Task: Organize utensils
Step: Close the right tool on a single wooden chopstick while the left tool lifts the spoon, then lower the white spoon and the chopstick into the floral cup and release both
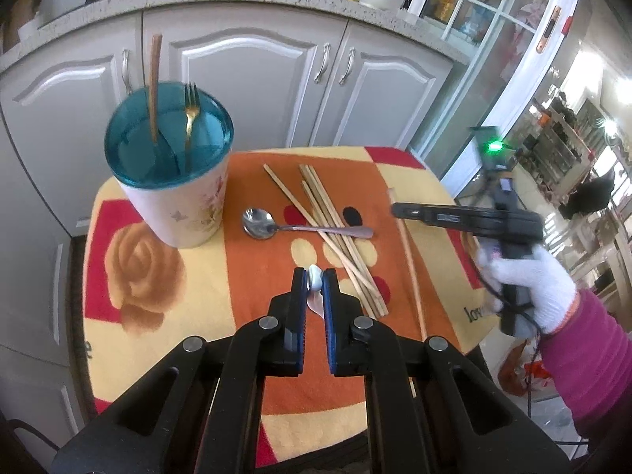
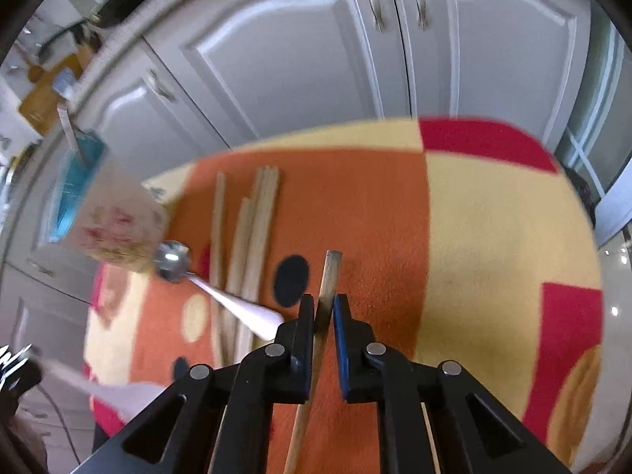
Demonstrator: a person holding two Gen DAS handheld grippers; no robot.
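Left tongs clamped on white spoon; right tongs clamped on chopstick. Bare cloth right of right tongs to tabletop edge; loose chopsticks left.

Cup left of spoon, chopsticks across spoon

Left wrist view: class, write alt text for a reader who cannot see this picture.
The left claw is shut on a small white utensil above a bright patterned cloth. Ahead lie a steel spoon crossing loose wooden chopsticks, beside a blue-lidded holder with a gold fork. At right, a white-gloved hand holds the right claw.
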